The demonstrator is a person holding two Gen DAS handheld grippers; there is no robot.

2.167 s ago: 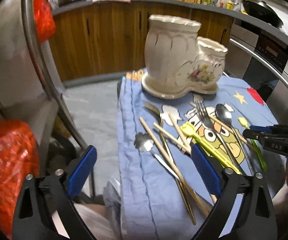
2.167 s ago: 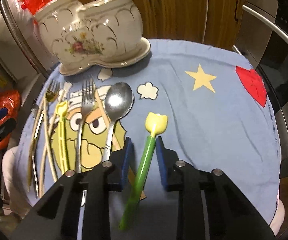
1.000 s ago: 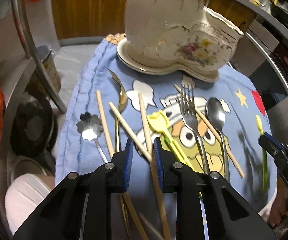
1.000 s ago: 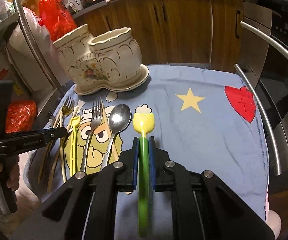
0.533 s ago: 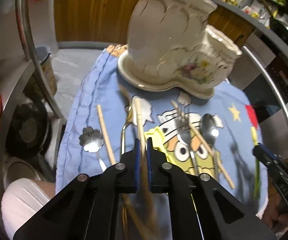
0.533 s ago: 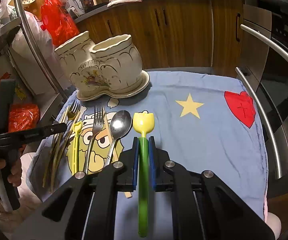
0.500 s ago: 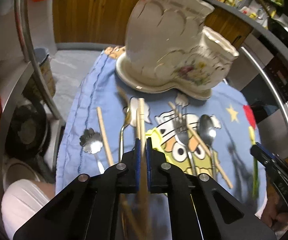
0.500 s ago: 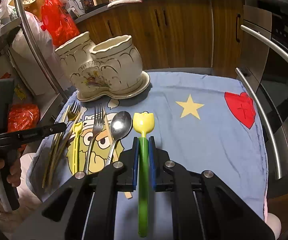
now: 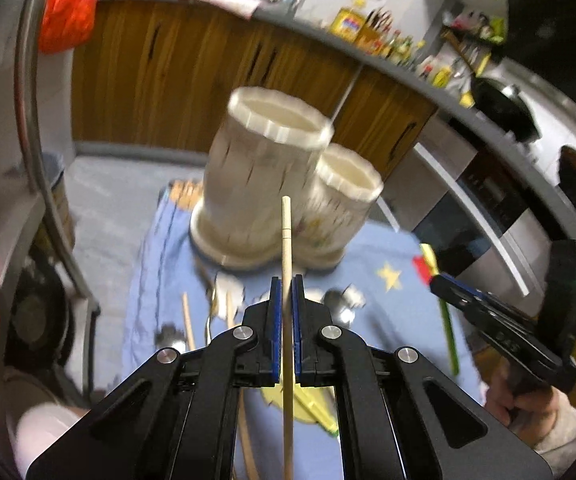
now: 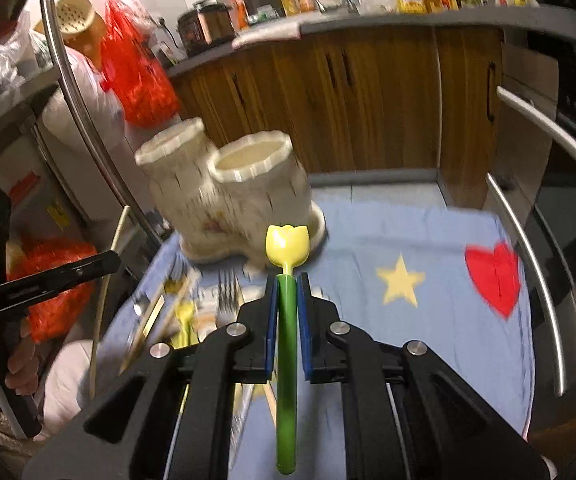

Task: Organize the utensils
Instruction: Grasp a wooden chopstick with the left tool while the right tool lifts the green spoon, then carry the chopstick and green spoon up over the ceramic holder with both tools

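Note:
A cream ceramic double-cup utensil holder [image 9: 280, 184] [image 10: 232, 196] stands at the far side of the blue cartoon cloth [image 9: 392, 304] [image 10: 428, 288]. My left gripper [image 9: 287, 292] is shut on a wooden chopstick [image 9: 286, 240], lifted off the cloth and pointing at the holder. My right gripper [image 10: 287, 284] is shut on a green-handled utensil with a yellow tulip head [image 10: 287, 244], also lifted. The right gripper shows in the left wrist view [image 9: 440, 282]; the left gripper shows in the right wrist view [image 10: 108, 260]. Several utensils [image 10: 192, 300] lie on the cloth's left part, blurred.
A metal rail [image 9: 32, 128] curves up on the left of the cloth. Red bags [image 10: 136, 68] hang and lie at the left. An oven with steel handles [image 10: 536, 240] borders the right side. Wooden cabinets [image 10: 348, 92] stand behind.
Both grippers have risen higher above the cloth with their utensils. The left one lifted the chopstick off the cloth; the holder's openings have come into view from above.

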